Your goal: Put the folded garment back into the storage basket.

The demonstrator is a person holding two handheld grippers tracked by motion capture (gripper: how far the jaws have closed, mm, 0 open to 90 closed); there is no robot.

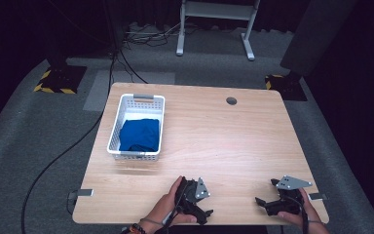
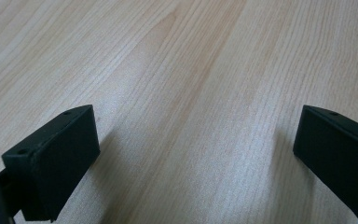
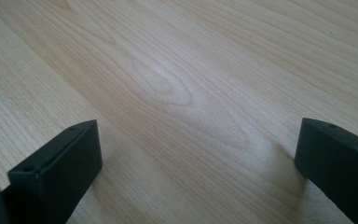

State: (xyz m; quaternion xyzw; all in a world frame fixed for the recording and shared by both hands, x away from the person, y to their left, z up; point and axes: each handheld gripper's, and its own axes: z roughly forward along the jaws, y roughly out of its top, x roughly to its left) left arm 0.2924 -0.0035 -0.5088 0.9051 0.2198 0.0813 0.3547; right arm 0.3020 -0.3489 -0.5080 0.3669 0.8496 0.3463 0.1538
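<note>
A white plastic basket [image 1: 125,108] stands on the left part of the wooden table [image 1: 224,141], with a folded blue cloth [image 1: 140,134] lying inside it. Near the table's front edge, a hand holds my left gripper [image 1: 200,207]. In the left gripper view that gripper [image 2: 193,149] is open, its two black jaws wide apart over bare wood. At the front right corner a hand holds my right gripper [image 1: 265,197]. The right gripper view shows this gripper [image 3: 198,149] open too, with nothing between its jaws.
A round cable hole [image 1: 231,101] sits near the table's far edge. Metal brackets [image 1: 81,193] stick out at the front corners. Beyond the table are grey carpet, black cables [image 1: 78,141] and a white stand [image 1: 214,24].
</note>
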